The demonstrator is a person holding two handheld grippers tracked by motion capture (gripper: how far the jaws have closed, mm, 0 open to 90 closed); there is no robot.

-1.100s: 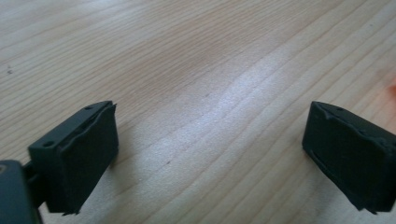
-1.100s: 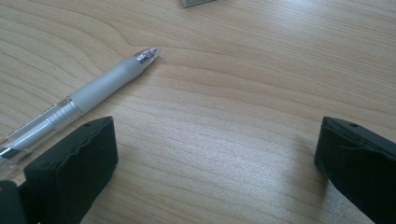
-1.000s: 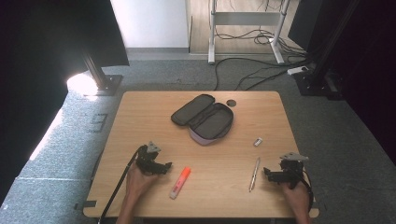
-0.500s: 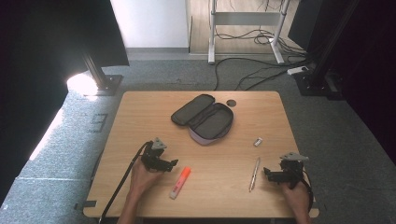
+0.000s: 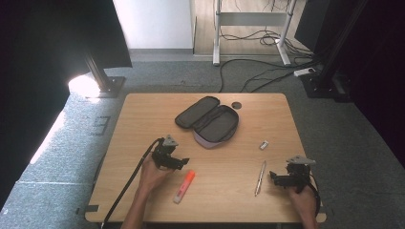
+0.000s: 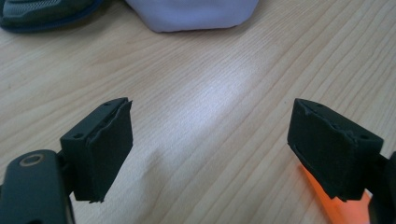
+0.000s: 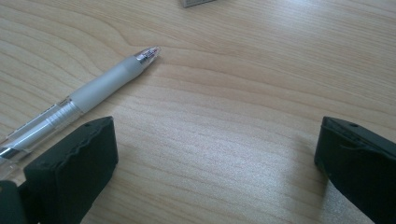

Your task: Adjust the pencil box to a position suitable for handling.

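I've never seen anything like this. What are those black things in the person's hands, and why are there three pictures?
A person sits at a wooden table and holds a hand tool with two black tongs in each hand. The high view looks down from above: the left tongs are beside an orange highlighter, the right tongs beside a pen. An open pencil case, a small eraser and a dark round disc lie farther back. The other two pictures come from small cameras riding on each tool, looking along its jaws. Both tongs are open and hold nothing; the left jaws have just been closing a little.
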